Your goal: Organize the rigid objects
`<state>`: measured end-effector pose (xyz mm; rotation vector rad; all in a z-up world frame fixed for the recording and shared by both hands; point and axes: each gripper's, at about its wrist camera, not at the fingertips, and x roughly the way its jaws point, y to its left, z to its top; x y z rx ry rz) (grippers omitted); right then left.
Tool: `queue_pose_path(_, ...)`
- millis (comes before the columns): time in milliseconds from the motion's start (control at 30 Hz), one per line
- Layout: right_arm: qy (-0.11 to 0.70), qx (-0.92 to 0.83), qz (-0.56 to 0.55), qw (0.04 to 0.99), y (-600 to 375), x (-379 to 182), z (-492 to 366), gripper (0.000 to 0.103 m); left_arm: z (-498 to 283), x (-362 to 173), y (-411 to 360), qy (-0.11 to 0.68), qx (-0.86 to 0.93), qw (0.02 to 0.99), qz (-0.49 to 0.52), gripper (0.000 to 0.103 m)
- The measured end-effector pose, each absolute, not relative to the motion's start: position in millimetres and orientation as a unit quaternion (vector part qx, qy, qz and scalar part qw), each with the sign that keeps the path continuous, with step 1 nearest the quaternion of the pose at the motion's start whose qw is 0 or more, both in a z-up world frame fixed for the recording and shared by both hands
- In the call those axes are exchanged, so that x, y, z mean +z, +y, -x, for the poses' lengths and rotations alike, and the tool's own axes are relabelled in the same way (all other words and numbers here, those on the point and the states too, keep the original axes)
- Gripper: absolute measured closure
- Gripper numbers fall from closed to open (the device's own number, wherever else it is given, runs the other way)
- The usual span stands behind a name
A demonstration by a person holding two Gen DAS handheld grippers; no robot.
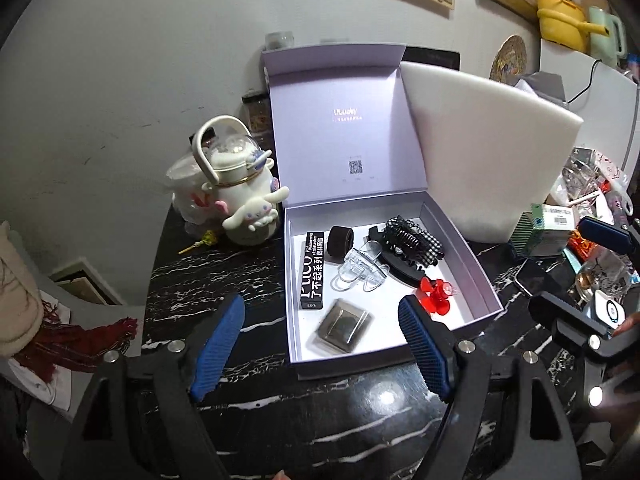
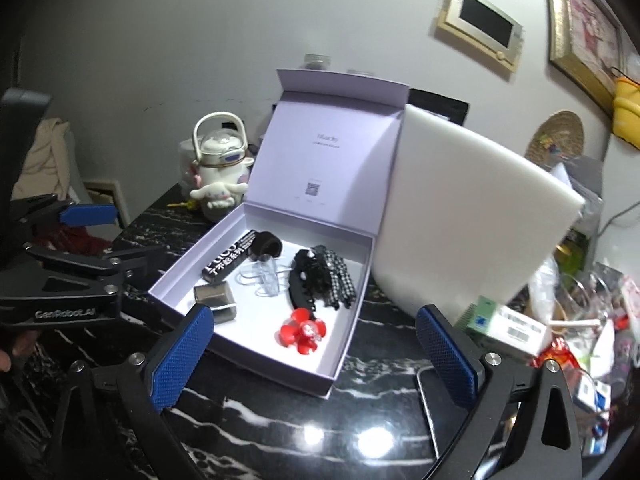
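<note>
A black marble desk stands against a grey wall. The lavender box sits open there, its red flower clip inside, just ahead of both empty, spread tools: left tool, right tool.

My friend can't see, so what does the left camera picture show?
An open box on a black table holds a black stick, clear clip, checked clip, red flower and small case. Open left tongs hover in front.
</note>
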<state>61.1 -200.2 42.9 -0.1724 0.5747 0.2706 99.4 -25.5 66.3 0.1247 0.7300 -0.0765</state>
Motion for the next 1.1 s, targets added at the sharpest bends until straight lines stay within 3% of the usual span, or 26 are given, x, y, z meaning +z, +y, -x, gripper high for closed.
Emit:
queue_pose_path(433, 0.304, 0.111, 0.063, 0.944, -201.1, 49.7, -29.7, 0.000, -52.8, 84.5, -23.2, 0.336, -0.014, 0.939, -0.063, 0.024)
queue_pose_path(1100, 0.321, 0.101, 0.068, 0.939, -194.1, 44.8, -16.3, 0.000, -47.1, 73.6, -17.7, 0.358, -0.016, 0.932, -0.055, 0.024)
